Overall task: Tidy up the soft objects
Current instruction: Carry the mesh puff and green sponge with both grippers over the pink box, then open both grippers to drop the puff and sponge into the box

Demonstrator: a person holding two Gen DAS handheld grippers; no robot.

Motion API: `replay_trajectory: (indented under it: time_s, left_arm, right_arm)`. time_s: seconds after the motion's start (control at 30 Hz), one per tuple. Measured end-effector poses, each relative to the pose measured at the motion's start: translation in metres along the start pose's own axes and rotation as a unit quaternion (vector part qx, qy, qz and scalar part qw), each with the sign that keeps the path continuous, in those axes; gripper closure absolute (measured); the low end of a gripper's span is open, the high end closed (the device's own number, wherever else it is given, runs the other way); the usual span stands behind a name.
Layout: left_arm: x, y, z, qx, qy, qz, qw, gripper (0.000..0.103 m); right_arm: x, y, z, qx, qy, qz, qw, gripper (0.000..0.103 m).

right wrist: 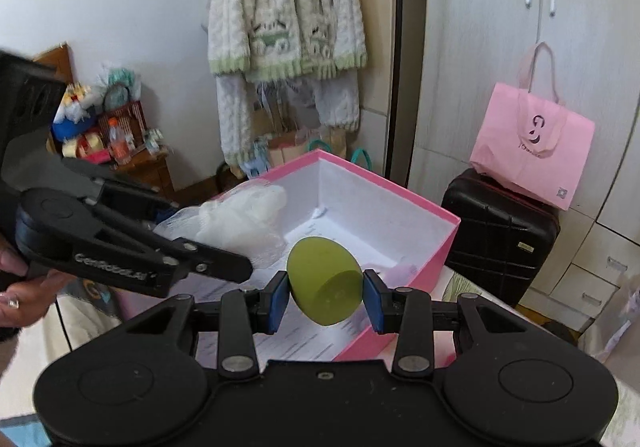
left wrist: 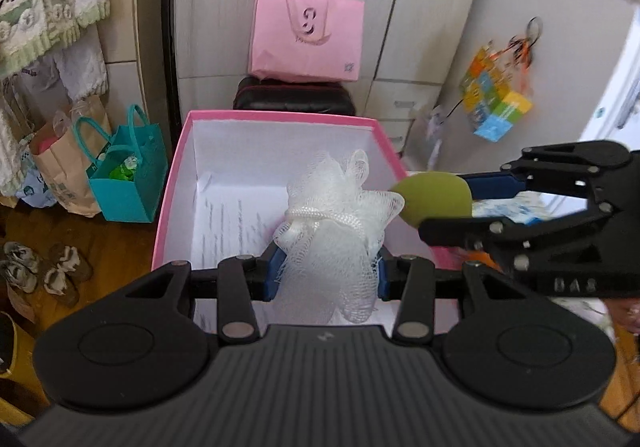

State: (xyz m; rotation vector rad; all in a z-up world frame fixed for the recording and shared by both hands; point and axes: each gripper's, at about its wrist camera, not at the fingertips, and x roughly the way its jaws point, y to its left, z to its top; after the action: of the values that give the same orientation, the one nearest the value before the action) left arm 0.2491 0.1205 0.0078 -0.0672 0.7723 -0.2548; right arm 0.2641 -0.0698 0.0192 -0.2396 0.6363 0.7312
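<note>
A pink box (left wrist: pixel 176 183) with a white inside stands open in front of me; it also shows in the right wrist view (right wrist: pixel 404 199). My left gripper (left wrist: pixel 326 271) is shut on a white mesh bath pouf (left wrist: pixel 336 215) and holds it above the box. The pouf also shows in the right wrist view (right wrist: pixel 236 215). My right gripper (right wrist: pixel 325 301) is shut on a green egg-shaped sponge (right wrist: pixel 324 279) over the box's near right edge. In the left wrist view the right gripper (left wrist: pixel 440 203) comes in from the right with the sponge (left wrist: pixel 436 197) beside the pouf.
A pink bag (left wrist: pixel 306 35) sits on a black suitcase (left wrist: pixel 294 97) behind the box. A teal bag (left wrist: pixel 130 175) and paper bags (left wrist: pixel 60 167) stand on the wood floor at left, with shoes (left wrist: pixel 44 271). Printed paper (left wrist: pixel 228 223) lines the box bottom. Wardrobe doors (right wrist: pixel 500 47) behind.
</note>
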Motion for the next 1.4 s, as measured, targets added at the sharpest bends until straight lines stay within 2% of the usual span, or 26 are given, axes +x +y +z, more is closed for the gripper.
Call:
replay_trajectory:
  time_s: [0.1, 0.23, 0.33, 0.43, 0.57, 0.67, 0.8, 0.9, 1.0, 1.03, 1.1, 1.17, 1.33, 1.4]
  left_arm:
    - [0.029, 0.006, 0.016, 0.009, 0.011, 0.030, 0.9994, 0.061]
    - [0.066, 0.022, 0.034, -0.018, 0.052, 0.047, 0.9974, 0.061]
    - [0.085, 0.020, 0.040, 0.004, 0.078, 0.067, 0.9947, 0.061]
    - [0.095, 0.016, 0.043, 0.026, 0.083, 0.088, 0.9923, 0.061]
    - [0.099, 0.022, 0.045, 0.023, 0.090, 0.077, 0.9927, 0.061]
    - [0.104, 0.018, 0.045, 0.040, 0.093, 0.081, 0.9915, 0.061]
    - [0.112, 0.025, 0.050, 0.023, 0.101, 0.083, 0.9912, 0.051]
    - [0.102, 0.027, 0.051, 0.018, 0.092, 0.061, 0.9937, 0.050]
    - [0.084, 0.028, 0.049, 0.019, 0.069, 0.054, 0.9960, 0.043]
    - [0.075, 0.031, 0.047, 0.008, 0.058, 0.052, 0.9969, 0.040]
    - [0.054, 0.039, 0.038, -0.019, 0.035, 0.035, 0.9986, 0.036]
    - [0.038, 0.044, 0.030, -0.026, 0.028, 0.030, 0.9988, 0.036]
    - [-0.003, 0.038, 0.014, -0.002, 0.019, 0.011, 0.9998, 0.036]
    - [-0.021, 0.031, 0.009, 0.011, 0.011, 0.003, 0.9999, 0.036]
  right_arm:
    - [0.026, -0.011, 0.011, -0.014, 0.016, -0.010, 1.000, 0.059]
    - [0.057, -0.023, 0.021, -0.031, 0.035, 0.001, 0.999, 0.059]
    - [0.081, -0.025, 0.026, -0.056, 0.055, 0.006, 0.997, 0.059]
    - [0.098, -0.023, 0.028, -0.083, 0.063, 0.009, 0.994, 0.059]
    - [0.112, -0.027, 0.025, -0.109, 0.068, 0.012, 0.992, 0.059]
    - [0.121, -0.032, 0.024, -0.097, 0.070, 0.024, 0.992, 0.059]
    - [0.132, -0.031, 0.025, -0.120, 0.065, 0.003, 0.991, 0.054]
    - [0.130, -0.038, 0.026, -0.095, 0.060, 0.022, 0.993, 0.053]
    - [0.114, -0.044, 0.026, -0.060, 0.038, 0.031, 0.997, 0.038]
    - [0.106, -0.046, 0.025, -0.049, 0.023, 0.030, 0.998, 0.036]
    - [0.090, -0.051, 0.018, -0.014, -0.006, 0.029, 0.999, 0.036]
    - [0.076, -0.052, 0.009, 0.011, -0.006, 0.029, 1.000, 0.036]
    - [0.026, -0.041, -0.012, 0.011, -0.033, 0.018, 0.999, 0.036]
    - [0.006, -0.036, -0.016, 0.014, -0.041, 0.026, 0.999, 0.036]
